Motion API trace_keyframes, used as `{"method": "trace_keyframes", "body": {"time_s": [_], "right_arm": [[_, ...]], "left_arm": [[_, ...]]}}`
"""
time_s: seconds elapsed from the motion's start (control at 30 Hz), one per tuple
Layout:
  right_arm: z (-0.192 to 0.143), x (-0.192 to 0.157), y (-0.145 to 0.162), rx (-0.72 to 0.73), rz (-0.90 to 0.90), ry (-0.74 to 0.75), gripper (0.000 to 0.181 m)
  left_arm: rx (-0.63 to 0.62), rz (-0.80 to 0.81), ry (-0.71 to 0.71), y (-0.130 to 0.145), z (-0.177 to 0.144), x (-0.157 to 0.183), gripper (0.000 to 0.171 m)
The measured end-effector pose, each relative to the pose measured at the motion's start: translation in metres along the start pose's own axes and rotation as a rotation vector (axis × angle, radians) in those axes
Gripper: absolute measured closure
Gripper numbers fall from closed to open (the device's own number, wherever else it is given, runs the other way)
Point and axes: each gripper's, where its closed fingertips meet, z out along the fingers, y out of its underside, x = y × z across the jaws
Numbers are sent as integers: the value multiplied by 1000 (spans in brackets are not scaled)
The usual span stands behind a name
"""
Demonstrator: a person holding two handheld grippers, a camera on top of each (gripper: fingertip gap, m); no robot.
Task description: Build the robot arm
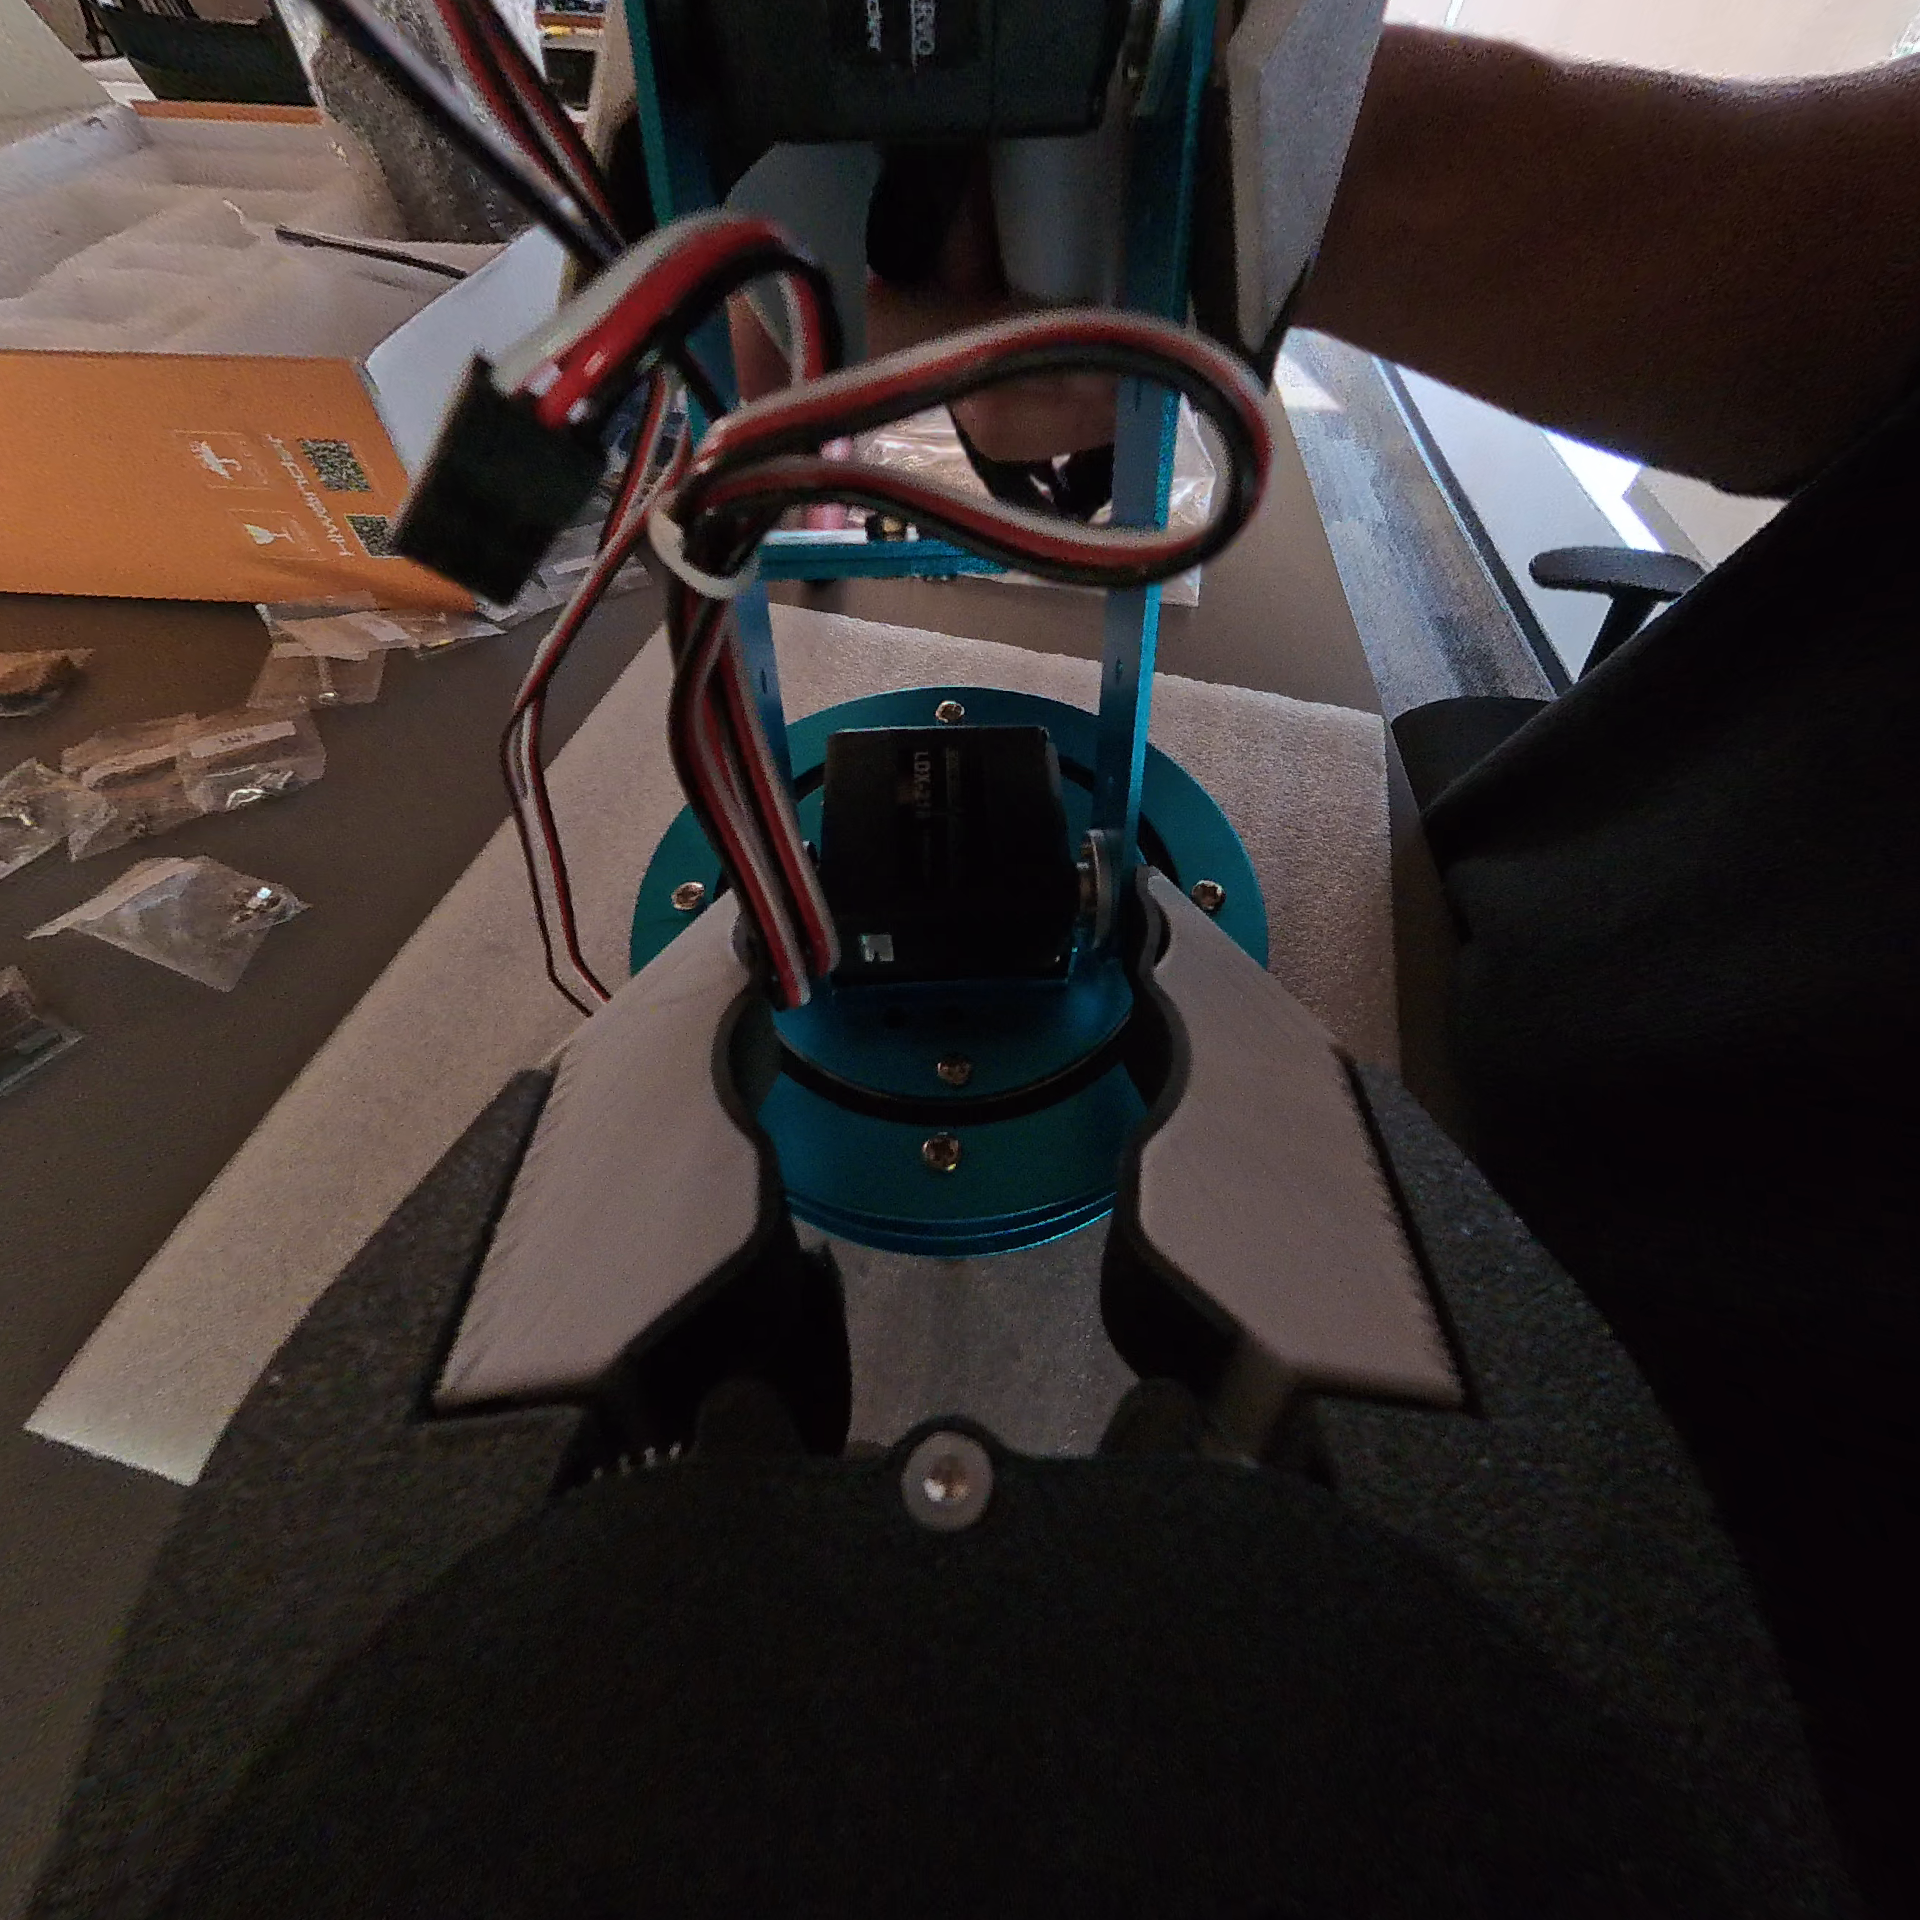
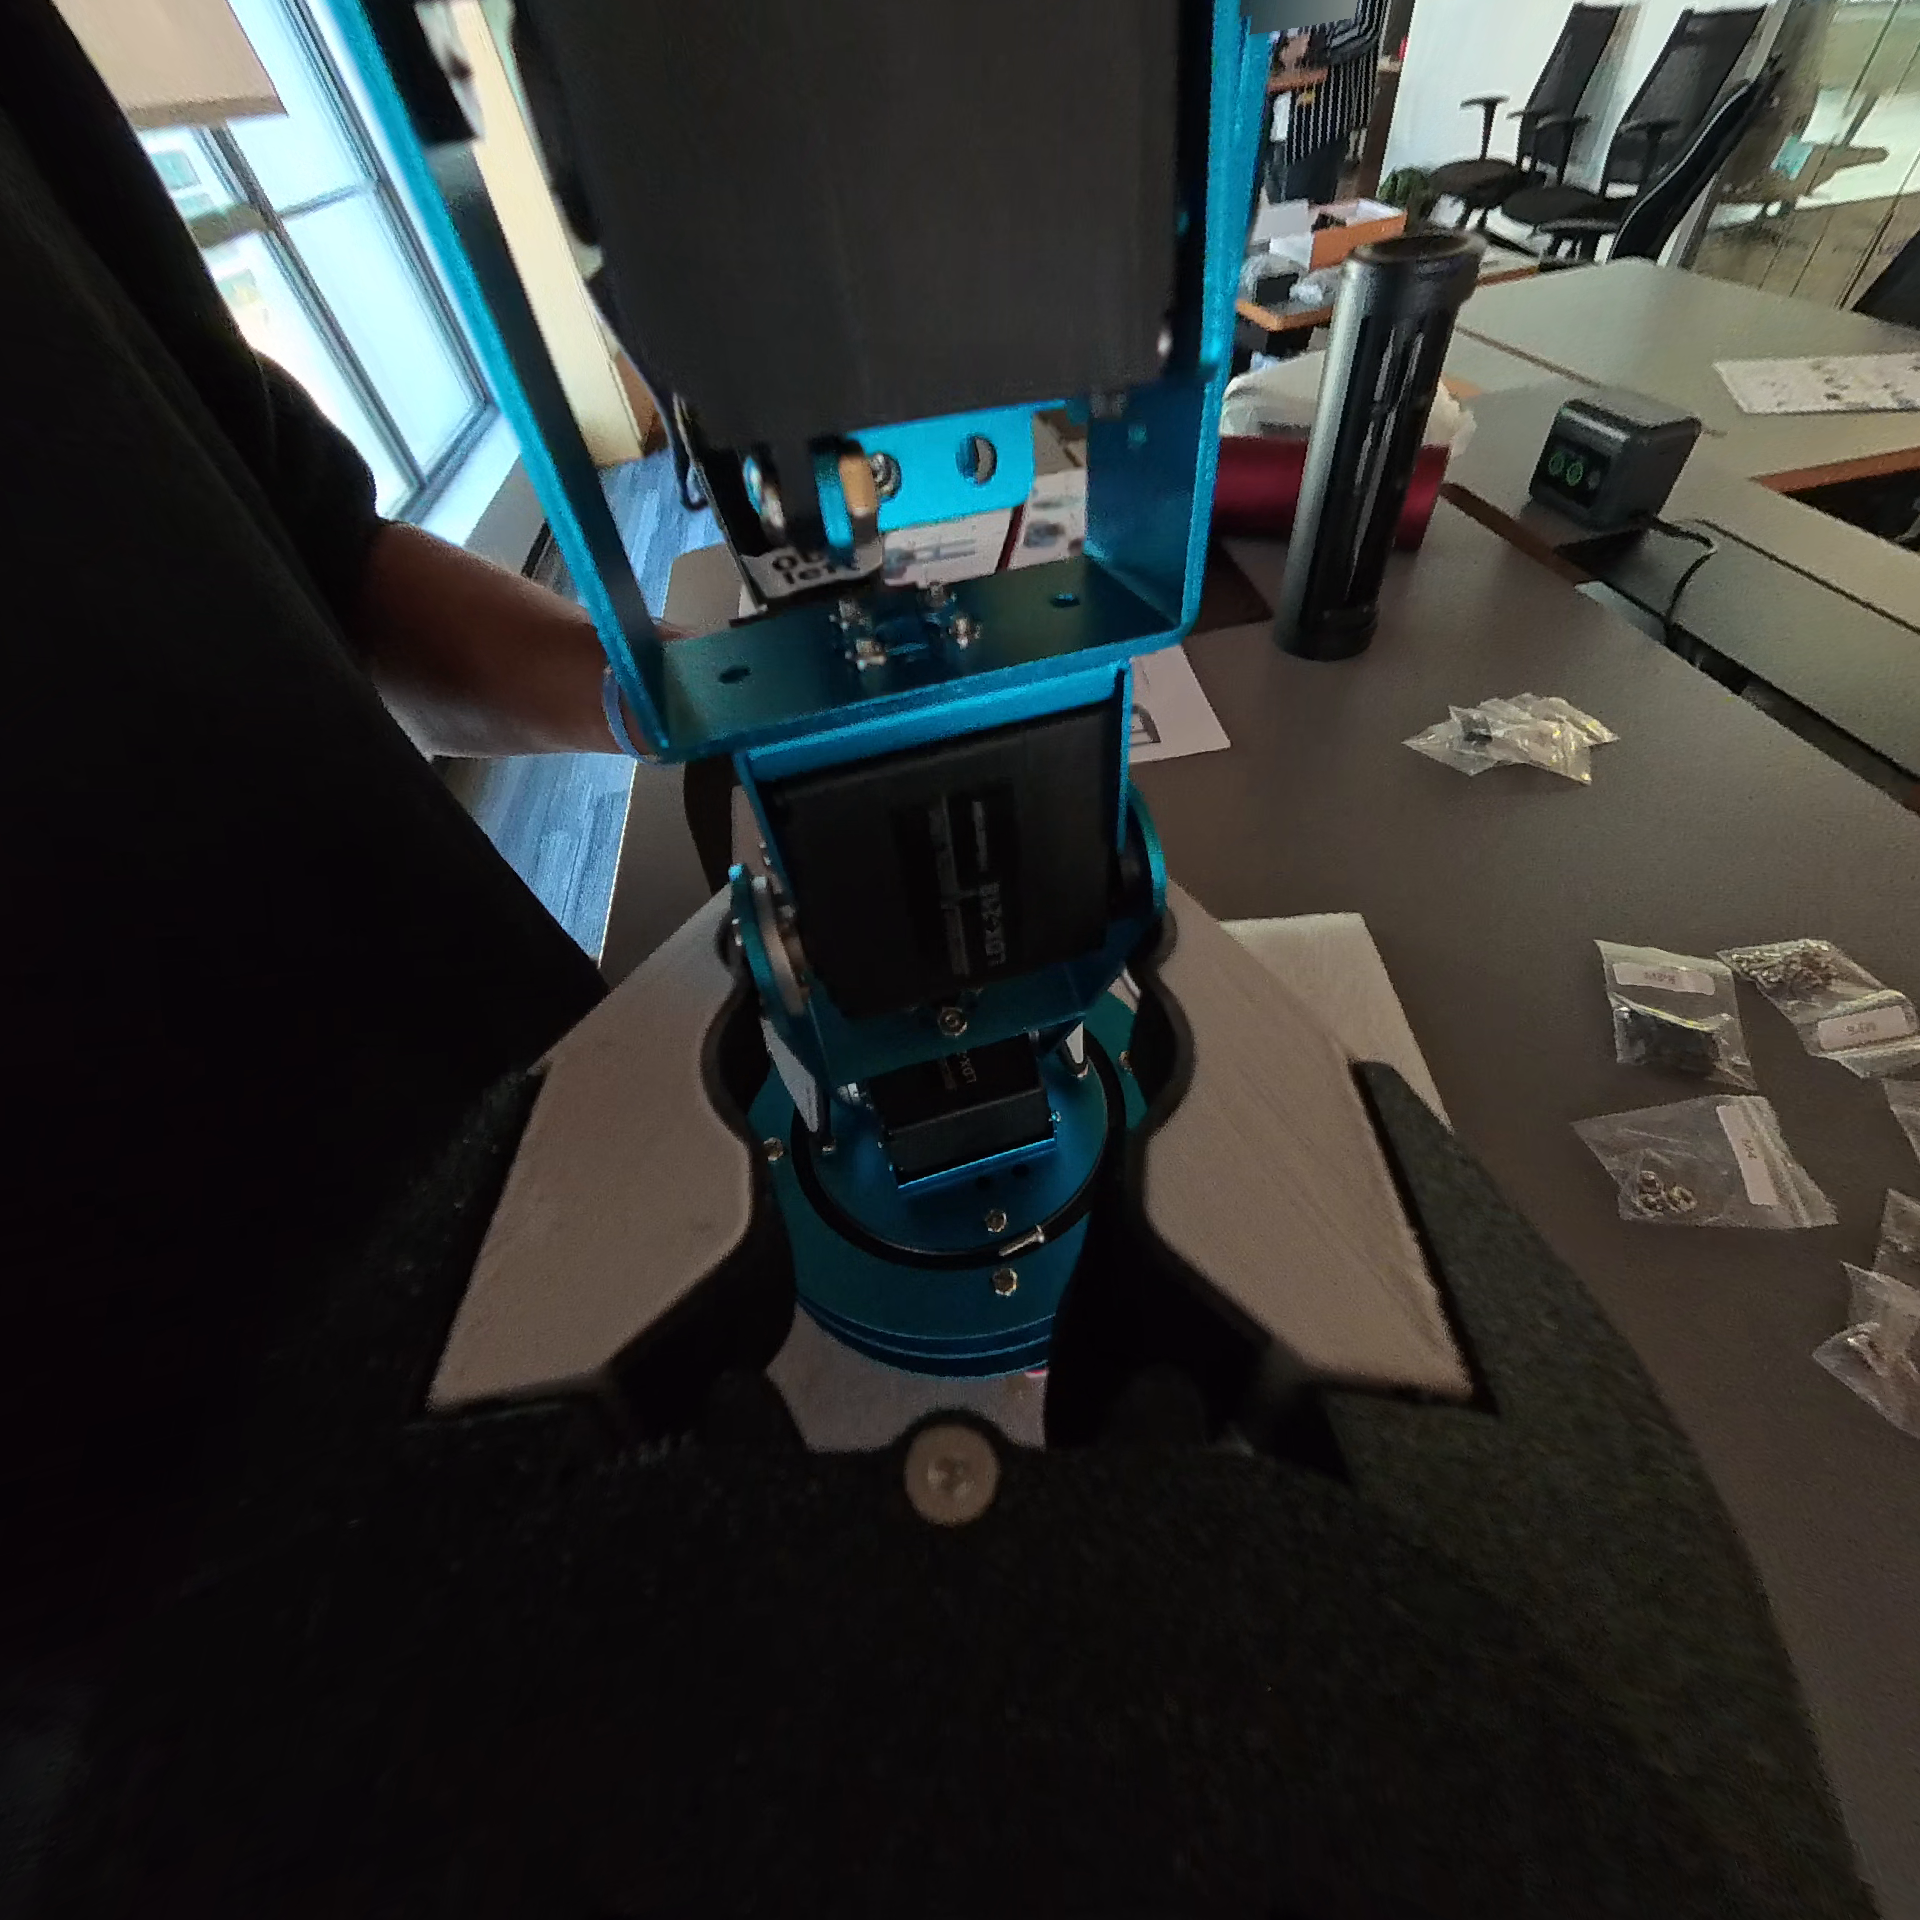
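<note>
A small blue metal robot arm stands upright on a white foam sheet [image 1: 364, 1091]. My left gripper [image 1: 940, 914] has its grey fingers [image 1: 623, 1195] closed around the arm's round blue base [image 1: 945, 1174], just below a black servo [image 1: 935, 852]. Loose red, white and black cables [image 1: 966, 457] with a black plug [image 1: 499, 499] hang in front. A person's arm [image 1: 1558, 260] reaches to the arm's top. My right gripper [image 2: 951, 956] is also closed on the round blue base [image 2: 925, 1299], below a servo [image 2: 935, 894] and a blue bracket [image 2: 914, 686]. A hand [image 2: 520, 644] touches that bracket.
An orange box [image 1: 156, 468] and small clear bags of screws [image 1: 177, 914] lie on the dark table to the left. More bags [image 2: 1704, 1164], a tall dark cylinder [image 2: 1361, 447] and a small black device [image 2: 1610, 457] stand on the table [image 2: 1455, 883]. Office chairs [image 2: 1662, 135] are behind. Some 8 centimeters of space lies between my two pairs of fingers.
</note>
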Motion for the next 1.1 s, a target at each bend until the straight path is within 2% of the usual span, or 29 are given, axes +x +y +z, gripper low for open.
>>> {"method": "trace_keyframes", "body": {"time_s": [0.3, 0.33, 0.4, 0.53, 0.63, 0.8, 1.1], "right_arm": [[1, -2, 1, -76, -32, -18, 112], [1, -2, 1, -74, -30, -16, 112], [0, -3, 1, -77, -30, -12, 112], [-1, -3, 2, -68, -26, -8, 112], [-2, -3, 3, -62, -16, -11, 112], [0, -3, 2, -76, -13, -18, 112], [4, -4, 0, -109, 10, -19, 112]], "left_arm": [[0, -28, -16, -2, 2, 2, 103], [11, -59, -15, -2, 1, 4, 95], [22, -113, -16, -1, -2, 9, 59], [67, -130, -61, -1, -18, 7, 61], [-21, -106, -66, 20, -18, 3, 56], [-125, 12, -102, 42, 5, -1, 52], [-167, 40, -115, 43, 7, -3, 53]]}}
